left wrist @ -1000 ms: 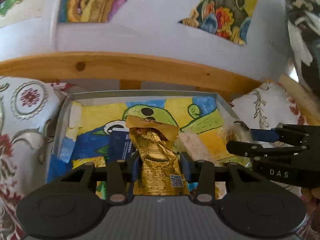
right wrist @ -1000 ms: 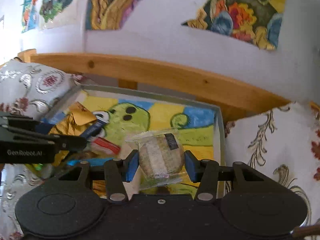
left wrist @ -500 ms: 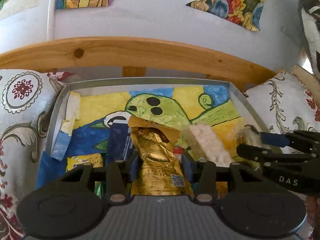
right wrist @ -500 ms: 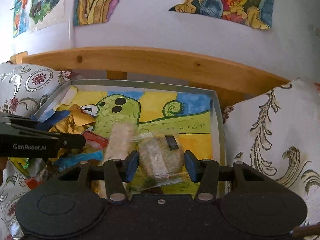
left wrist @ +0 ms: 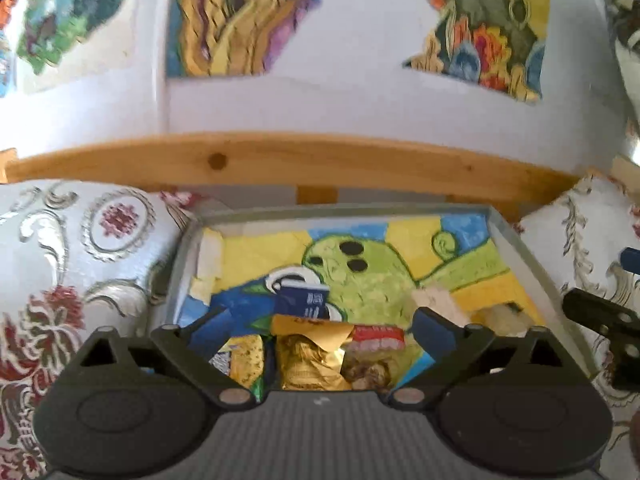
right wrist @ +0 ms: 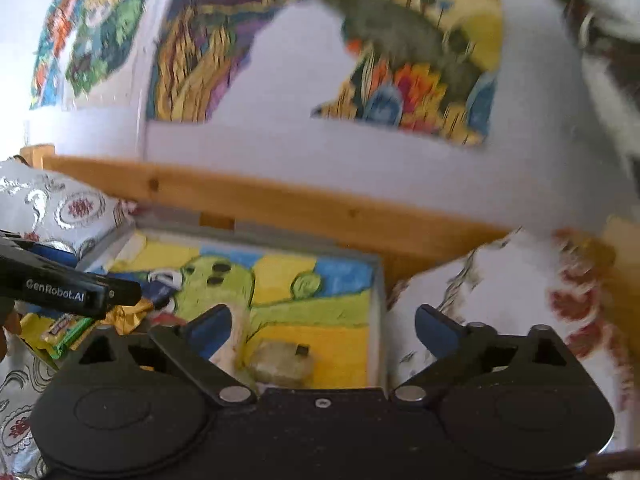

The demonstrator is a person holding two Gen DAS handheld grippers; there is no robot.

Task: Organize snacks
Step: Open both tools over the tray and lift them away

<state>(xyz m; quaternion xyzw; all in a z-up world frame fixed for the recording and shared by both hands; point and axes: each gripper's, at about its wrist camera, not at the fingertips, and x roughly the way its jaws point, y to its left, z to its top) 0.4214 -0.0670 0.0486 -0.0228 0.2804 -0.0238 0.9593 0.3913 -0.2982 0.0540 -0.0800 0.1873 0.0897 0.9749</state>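
Across the painted tray (left wrist: 516, 240), from its left: my left gripper (left wrist: 316, 326) is spread, empty, over the gold foil packet (left wrist: 308, 364); my right gripper (right wrist: 322, 326) gapes above the clear-wrapped cake (right wrist: 280, 364). Both snacks lie inside; I judge this nearly done.

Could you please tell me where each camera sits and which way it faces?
Left wrist: on the left hand-held gripper, open over the gold packet at the tray's near-left end.
Right wrist: on the right hand-held gripper, open above the clear-wrapped cake near the tray's right wall.
Shared: painted tray, wooden rail, each other's gripper.
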